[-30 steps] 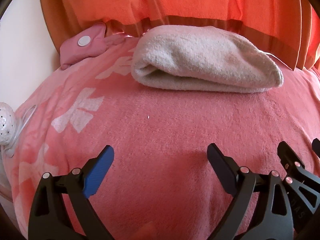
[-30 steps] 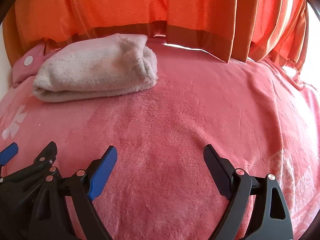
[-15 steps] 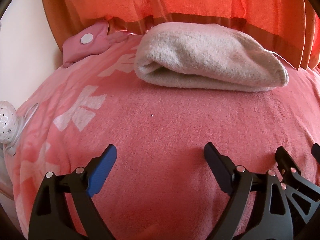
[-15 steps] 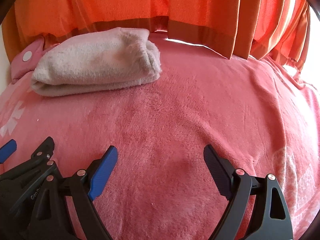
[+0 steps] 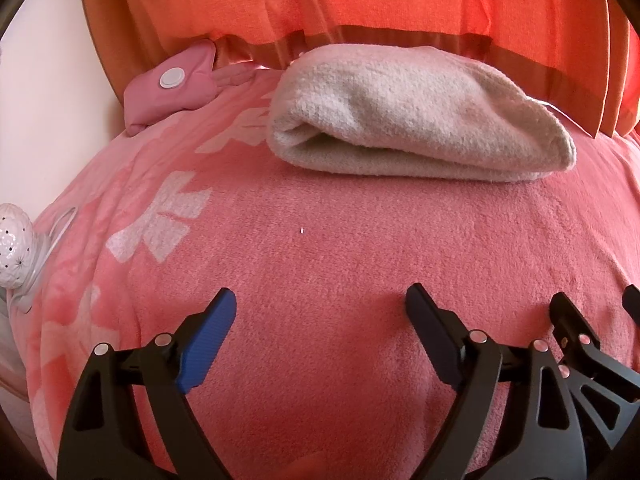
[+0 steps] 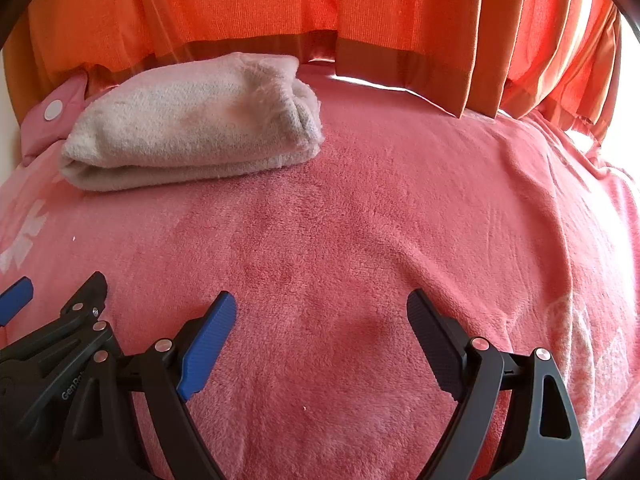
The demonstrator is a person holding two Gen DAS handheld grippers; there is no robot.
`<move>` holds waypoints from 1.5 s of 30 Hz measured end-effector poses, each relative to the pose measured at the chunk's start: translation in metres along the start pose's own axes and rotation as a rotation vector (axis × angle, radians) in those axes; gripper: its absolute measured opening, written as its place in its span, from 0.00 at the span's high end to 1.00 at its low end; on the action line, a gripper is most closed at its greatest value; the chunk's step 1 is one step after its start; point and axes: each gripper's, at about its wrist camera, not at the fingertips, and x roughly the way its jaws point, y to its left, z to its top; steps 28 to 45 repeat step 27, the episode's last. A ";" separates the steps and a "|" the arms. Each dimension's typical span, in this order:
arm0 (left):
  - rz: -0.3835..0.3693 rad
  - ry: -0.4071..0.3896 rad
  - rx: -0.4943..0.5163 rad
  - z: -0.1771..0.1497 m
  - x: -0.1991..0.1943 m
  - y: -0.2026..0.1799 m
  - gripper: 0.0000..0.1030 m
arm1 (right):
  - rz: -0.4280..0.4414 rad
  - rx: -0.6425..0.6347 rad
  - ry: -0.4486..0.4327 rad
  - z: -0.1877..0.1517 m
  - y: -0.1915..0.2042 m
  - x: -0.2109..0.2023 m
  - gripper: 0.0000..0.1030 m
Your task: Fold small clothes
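Note:
A folded cream fleece garment (image 5: 416,120) lies on the pink blanket (image 5: 340,240) near the far edge, by the orange curtain; it also shows in the right wrist view (image 6: 192,124) at upper left. My left gripper (image 5: 320,320) is open and empty, low over the blanket, well short of the garment. My right gripper (image 6: 320,320) is open and empty, just right of the left one. The right gripper's fingers (image 5: 576,320) show at the left view's right edge, and the left gripper's fingers (image 6: 86,296) show at the right view's left edge.
An orange curtain (image 6: 360,8) hangs behind the bed. A small pink pouch with a white snap (image 5: 172,80) lies at the far left by the wall. A white speckled object with a cord (image 5: 14,248) sits off the blanket's left edge.
Both grippers have moved a little forward toward the folded garment, which looks slightly larger. Both stay open and empty.

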 end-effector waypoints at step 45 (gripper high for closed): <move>-0.008 -0.003 0.030 0.000 0.000 -0.004 0.28 | -0.006 -0.011 0.002 -0.002 -0.001 0.000 0.17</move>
